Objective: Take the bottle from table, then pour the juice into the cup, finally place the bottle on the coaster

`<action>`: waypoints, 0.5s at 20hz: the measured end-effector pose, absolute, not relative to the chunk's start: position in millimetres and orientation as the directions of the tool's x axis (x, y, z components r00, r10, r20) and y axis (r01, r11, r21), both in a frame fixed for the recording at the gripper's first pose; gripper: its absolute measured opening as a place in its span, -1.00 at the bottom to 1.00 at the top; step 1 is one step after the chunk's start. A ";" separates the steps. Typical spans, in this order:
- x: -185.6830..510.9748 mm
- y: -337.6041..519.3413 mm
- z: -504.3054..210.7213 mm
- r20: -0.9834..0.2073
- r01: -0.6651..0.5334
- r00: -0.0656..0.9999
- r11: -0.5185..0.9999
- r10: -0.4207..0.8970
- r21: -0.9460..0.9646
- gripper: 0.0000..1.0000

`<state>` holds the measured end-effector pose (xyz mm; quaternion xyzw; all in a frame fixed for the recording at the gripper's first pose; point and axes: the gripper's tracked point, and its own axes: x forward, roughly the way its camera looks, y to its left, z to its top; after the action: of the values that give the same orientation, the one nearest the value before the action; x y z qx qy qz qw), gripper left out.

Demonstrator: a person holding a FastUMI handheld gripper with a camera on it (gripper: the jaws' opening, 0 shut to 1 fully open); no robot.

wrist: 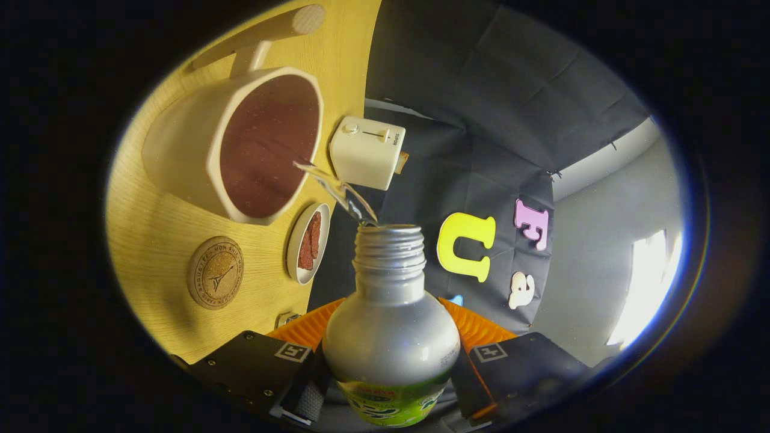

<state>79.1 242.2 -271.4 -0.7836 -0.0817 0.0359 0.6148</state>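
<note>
A silver bottle (391, 325) with a green label and an uncapped threaded neck sits between my two fingers, and my gripper (388, 391) is shut on its body. The bottle is tipped over toward the table. A clear stream of liquid (340, 191) runs from its mouth into the white cup (240, 144), whose inside looks dark red-brown. The cup has a long handle (264, 36) pointing away. A round cork coaster (215, 272) lies on the wooden table (156, 228) beside the cup, nearer to my fingers.
A small white toaster (367, 151) stands just beyond the cup. A small white dish (308, 243) holding something red-brown lies between the coaster and the bottle's neck. An orange ribbed thing (475, 328) shows behind the bottle. The table edge runs close beside the bottle.
</note>
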 end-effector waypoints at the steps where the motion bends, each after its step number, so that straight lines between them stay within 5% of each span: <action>1: 78.4 243.6 -271.0 0.044 0.084 0.984 -0.236 0.173 -0.968 0.64; 10: 76.4 239.8 -268.3 0.038 0.087 0.984 -0.279 0.175 -0.956 0.64</action>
<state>76.4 239.8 -268.3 -0.7989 -0.0818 0.0371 0.5948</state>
